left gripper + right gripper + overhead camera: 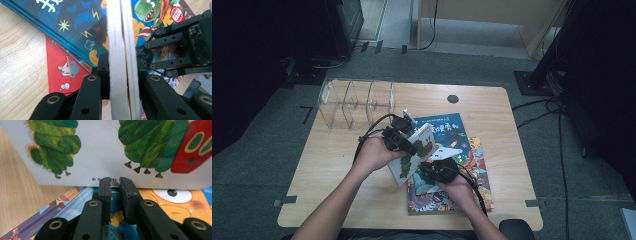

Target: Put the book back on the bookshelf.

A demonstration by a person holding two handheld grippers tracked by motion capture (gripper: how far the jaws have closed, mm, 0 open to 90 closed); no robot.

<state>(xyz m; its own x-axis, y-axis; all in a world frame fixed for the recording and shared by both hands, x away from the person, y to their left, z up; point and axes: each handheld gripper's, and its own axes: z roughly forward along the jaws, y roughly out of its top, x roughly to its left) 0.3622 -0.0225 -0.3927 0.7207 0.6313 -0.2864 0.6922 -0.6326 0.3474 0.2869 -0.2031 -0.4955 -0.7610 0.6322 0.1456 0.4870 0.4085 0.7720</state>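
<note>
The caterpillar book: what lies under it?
Under the caterpillar book lies a blue dinosaur book, with more picture books beneath it. How many there are is hidden.

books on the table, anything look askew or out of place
Yes: the white caterpillar book stands tilted on edge, clamped in the left gripper, not flat like the blue book and the colourful one beneath, which are fanned unevenly. No damage is visible.
</note>
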